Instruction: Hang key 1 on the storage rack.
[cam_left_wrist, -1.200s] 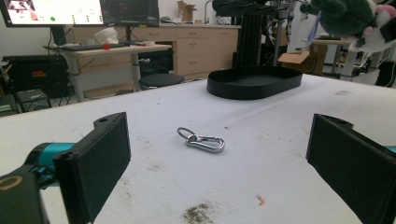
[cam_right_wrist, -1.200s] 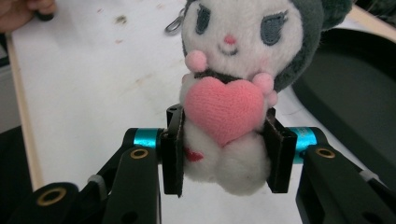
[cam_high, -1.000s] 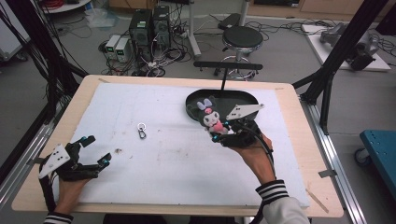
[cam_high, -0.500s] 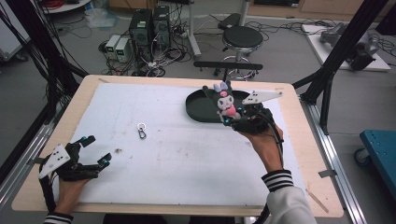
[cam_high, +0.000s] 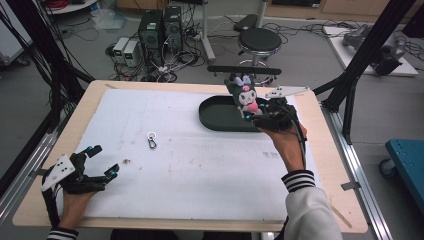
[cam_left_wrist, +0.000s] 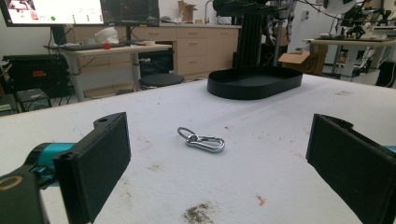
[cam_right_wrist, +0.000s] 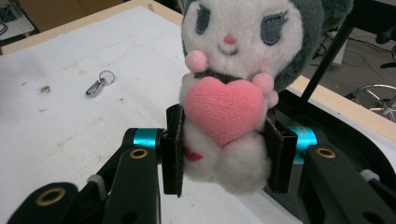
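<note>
A plush doll (cam_high: 245, 94) (cam_right_wrist: 233, 88) with a dark hood, a white face and a pink heart hangs above the right part of the black oval tray (cam_high: 215, 116) (cam_left_wrist: 254, 83). My right gripper (cam_high: 256, 114) (cam_right_wrist: 229, 148) is shut on the doll's body, both pads pressing its sides. My left gripper (cam_high: 102, 161) (cam_left_wrist: 219, 158) rests at the table's front left corner, open, with nothing between its jaws. A silver carabiner with a ring (cam_high: 151, 140) (cam_left_wrist: 201, 139) (cam_right_wrist: 98, 84) lies on the white mat ahead of the left gripper.
A white mat (cam_high: 165, 165) covers the wooden table (cam_high: 330, 165). Black frame posts stand at both sides. A stool (cam_high: 260, 40), computer cases and cables are on the floor behind the table.
My right hand has carried the doll up and to the right, from the tray's middle to above its right part. The left gripper has stayed in place.
</note>
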